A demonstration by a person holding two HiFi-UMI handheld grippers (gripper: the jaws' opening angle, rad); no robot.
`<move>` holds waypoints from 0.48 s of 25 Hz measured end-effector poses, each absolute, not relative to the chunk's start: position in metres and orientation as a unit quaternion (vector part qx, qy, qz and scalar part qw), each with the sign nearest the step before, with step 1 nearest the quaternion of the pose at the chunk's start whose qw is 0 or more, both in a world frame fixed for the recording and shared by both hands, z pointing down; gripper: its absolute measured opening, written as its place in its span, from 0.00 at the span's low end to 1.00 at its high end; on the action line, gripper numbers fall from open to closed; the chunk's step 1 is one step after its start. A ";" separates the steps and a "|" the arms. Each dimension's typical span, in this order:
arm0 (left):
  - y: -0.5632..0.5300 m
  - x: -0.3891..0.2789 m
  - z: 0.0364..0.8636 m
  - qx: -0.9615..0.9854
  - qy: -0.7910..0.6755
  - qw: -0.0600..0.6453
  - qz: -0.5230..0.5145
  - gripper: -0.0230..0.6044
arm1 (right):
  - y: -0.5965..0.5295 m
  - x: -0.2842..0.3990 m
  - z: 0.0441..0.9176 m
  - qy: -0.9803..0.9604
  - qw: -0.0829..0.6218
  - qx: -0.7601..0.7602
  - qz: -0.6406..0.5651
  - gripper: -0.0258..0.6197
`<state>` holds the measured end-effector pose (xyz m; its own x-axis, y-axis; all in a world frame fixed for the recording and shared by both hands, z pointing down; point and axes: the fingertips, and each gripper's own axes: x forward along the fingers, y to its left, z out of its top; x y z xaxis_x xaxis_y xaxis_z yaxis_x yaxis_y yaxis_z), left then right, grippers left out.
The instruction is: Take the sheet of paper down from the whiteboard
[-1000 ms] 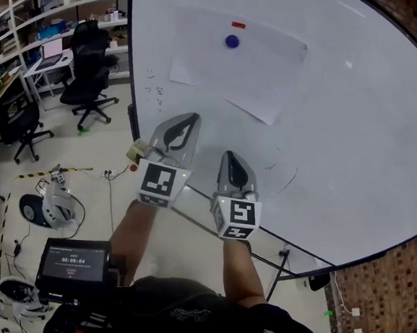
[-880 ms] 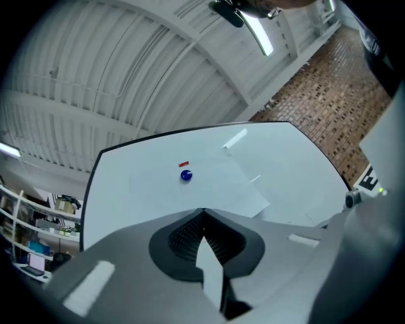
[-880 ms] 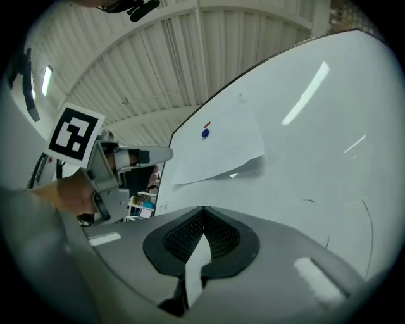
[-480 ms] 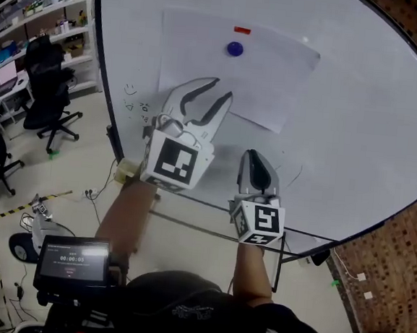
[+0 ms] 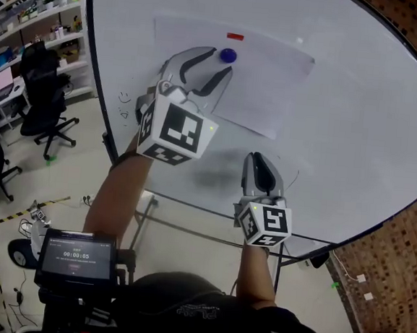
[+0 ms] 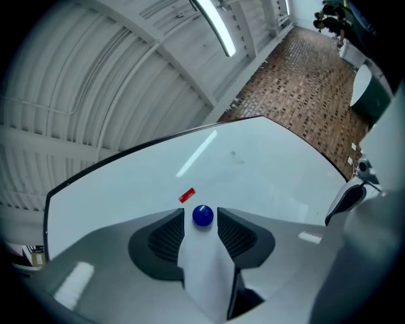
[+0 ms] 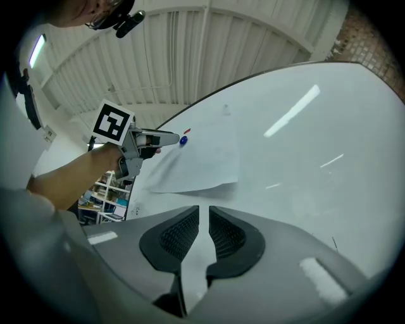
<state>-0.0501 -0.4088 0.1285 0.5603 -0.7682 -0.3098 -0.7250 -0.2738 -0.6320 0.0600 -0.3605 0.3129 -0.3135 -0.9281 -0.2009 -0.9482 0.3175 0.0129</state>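
Note:
A white sheet of paper (image 5: 263,83) hangs on the whiteboard (image 5: 358,117), pinned near its top edge by a round blue magnet (image 5: 228,55) with a small red magnet (image 5: 235,36) just above it. My left gripper (image 5: 212,62) is raised to the blue magnet, which sits at the mouth of its jaws (image 6: 202,216). Those jaws are opening, and the pads do not press on the magnet. My right gripper (image 5: 262,162) hangs lower, below the sheet's bottom corner. Its jaws are opening with a narrow gap (image 7: 204,215) and nothing between them. The right gripper view shows the sheet (image 7: 202,155) curling off the board.
The whiteboard stands on a metal frame (image 5: 190,208). Office chairs (image 5: 45,83) and shelves (image 5: 41,10) stand at the left, and a brick wall (image 5: 396,258) at the right. A timer screen (image 5: 76,258) sits at my chest. Faint pen marks (image 5: 124,97) are near the board's left edge.
My left gripper rose from below the sheet up to the blue magnet and its jaws spread apart. My right gripper shifted a little to the right and its jaws parted slightly.

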 end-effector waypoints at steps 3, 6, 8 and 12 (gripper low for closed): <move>-0.419 -0.050 0.127 -0.800 0.470 0.371 -0.047 0.28 | -0.370 0.061 0.310 0.822 0.105 -0.560 0.028 0.22; -0.422 -0.052 0.127 -0.799 0.474 0.366 -0.047 0.28 | -0.377 0.061 0.304 0.837 0.154 -0.526 -0.015 0.24; -0.425 -0.052 0.127 -0.796 0.479 0.365 -0.050 0.28 | -0.381 0.063 0.300 0.842 0.181 -0.506 -0.038 0.27; -0.429 -0.056 0.126 -0.786 0.494 0.366 -0.054 0.28 | -0.384 0.061 0.285 0.855 0.212 -0.470 -0.062 0.28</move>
<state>-0.0559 -0.4289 0.1258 0.5056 -0.8172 -0.2767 -0.7375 -0.2430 -0.6301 0.0615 -0.3844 0.2849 -0.4683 -0.8298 -0.3037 -0.7776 0.5502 -0.3043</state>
